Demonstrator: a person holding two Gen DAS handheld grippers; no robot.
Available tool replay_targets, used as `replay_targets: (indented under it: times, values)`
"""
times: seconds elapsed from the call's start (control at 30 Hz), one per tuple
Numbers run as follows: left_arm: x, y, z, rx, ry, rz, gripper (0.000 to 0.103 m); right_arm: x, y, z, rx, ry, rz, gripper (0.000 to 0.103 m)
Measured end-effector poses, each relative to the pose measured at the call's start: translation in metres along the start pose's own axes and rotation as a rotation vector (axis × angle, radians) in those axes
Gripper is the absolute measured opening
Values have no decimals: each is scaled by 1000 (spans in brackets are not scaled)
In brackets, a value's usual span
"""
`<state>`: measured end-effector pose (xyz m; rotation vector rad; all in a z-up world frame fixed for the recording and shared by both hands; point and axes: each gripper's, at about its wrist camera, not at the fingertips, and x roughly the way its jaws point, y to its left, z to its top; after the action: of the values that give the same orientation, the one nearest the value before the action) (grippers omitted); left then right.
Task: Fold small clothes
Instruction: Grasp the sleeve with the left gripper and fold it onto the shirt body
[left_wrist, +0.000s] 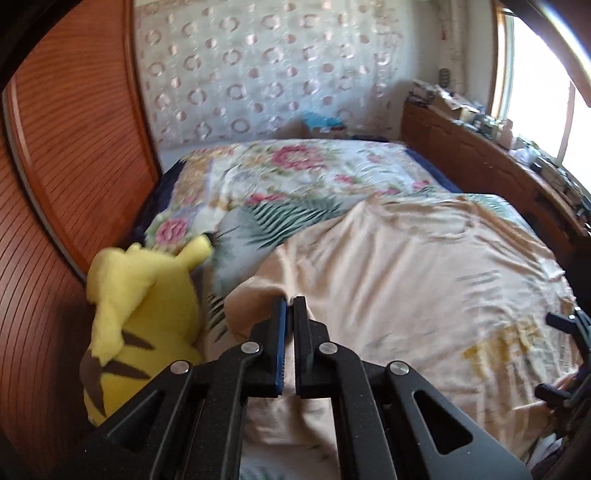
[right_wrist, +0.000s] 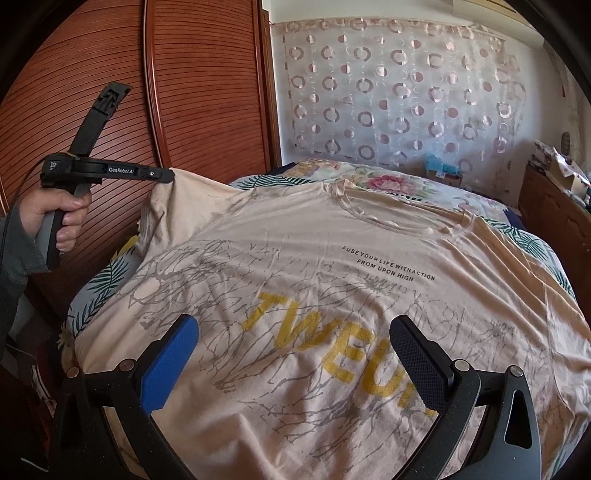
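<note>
The T-shirt (right_wrist: 332, 288) lies spread front-up on the bed (right_wrist: 436, 192), its left sleeve pinched and lifted by the closed left gripper (left_wrist: 291, 301), while the right gripper (right_wrist: 295, 354) hovers wide open and empty, so the sleeve likely needs carrying inward across the chest.

Daylit, window (left_wrist: 532, 85) glare – fisheye edges, slight blur

The left tongs (right_wrist: 168, 175) are clamping shut on a raised fold of cloth, the left hand (right_wrist: 61, 218) gripping their handle. The right tongs (right_wrist: 295, 354) are hanging wide open, their 2 fingers (right_wrist: 170, 365) gripping nothing.
</note>
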<state>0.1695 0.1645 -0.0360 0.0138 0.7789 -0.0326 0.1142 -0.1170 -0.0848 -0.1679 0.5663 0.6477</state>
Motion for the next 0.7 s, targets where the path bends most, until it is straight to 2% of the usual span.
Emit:
replay_targets:
  times: [0.13,0.2,0.27,0.33,0.4,0.53,0.7]
  values:
    - [-7,-47,22,56,-19,-73,4,-2,-9,-1,22,-5,-14,103]
    - [-8,-62,26,76,-26,-104,9,-3,-13,-2,33,-6,-19,103]
    - [-12,-69,26,86,-42,-136,36,-4,-14,-4,39,-8,-23,103]
    - [-13,-68,24,92,-53,-141,49,-4,-13,-5,41,-11,-28,103]
    - [-12,-62,18,83,-37,-142,50,-4,-14,-7,46,-14,-32,103]
    - [0,-42,-1,42,6,-74,50,-1,-15,-8,65,-9,-34,103]
    - [29,-25,-36,-24,91,-88,50,2,-16,-8,71,-3,-30,103]
